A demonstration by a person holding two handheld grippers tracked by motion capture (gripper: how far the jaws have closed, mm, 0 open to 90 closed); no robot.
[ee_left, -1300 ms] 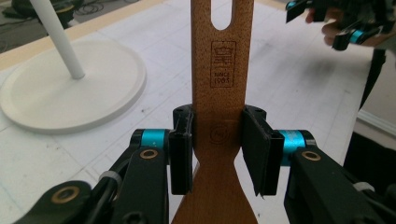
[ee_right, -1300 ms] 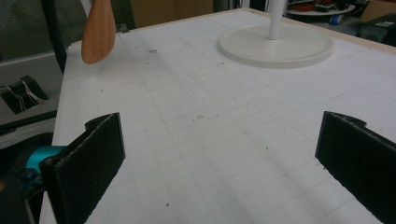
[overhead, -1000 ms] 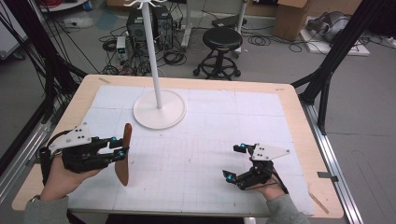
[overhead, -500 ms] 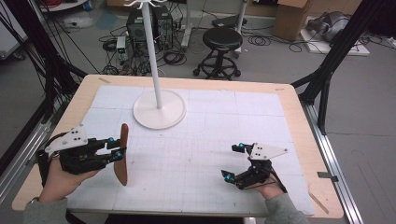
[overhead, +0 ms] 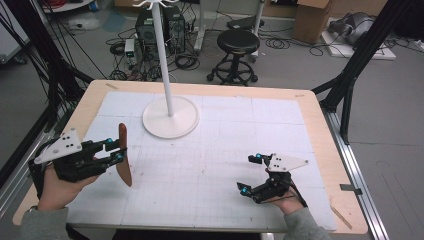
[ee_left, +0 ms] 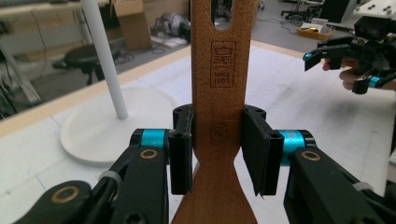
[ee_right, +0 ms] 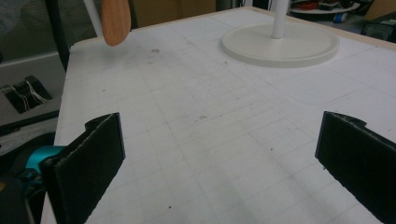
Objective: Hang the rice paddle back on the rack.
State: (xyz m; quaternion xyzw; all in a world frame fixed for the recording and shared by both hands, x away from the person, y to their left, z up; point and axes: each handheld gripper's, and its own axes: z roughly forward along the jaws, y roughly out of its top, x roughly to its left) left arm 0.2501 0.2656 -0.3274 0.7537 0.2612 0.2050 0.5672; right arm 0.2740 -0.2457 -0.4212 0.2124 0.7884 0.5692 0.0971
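My left gripper [overhead: 117, 151] [ee_left: 217, 149] is shut on a flat brown wooden spatula [overhead: 123, 161] [ee_left: 218, 88], both pads pressed on its neck, at the table's left. The handle has a stamp and a hanging hole, and in the high view the piece stands on edge above the mat. A white stand with a round base [overhead: 170, 117] [ee_left: 102, 126] [ee_right: 280, 44] and a thin pole rises at the back centre. At the right front my right gripper [overhead: 251, 173] [ee_right: 219, 163] rests low over the mat, open, nothing between its jaws. The spatula's rounded end [ee_right: 115, 21] shows in the right gripper view.
A white gridded mat [overhead: 210, 155] covers the wooden table [overhead: 320, 130]. Behind the table stand a black stool [overhead: 238, 42], cables and equipment on the floor. Black frame legs [overhead: 350, 75] flank the table. A cardboard box [overhead: 311, 20] sits far back.
The left gripper with the spatula has shifted slightly to the left. The right gripper has stayed where it was.
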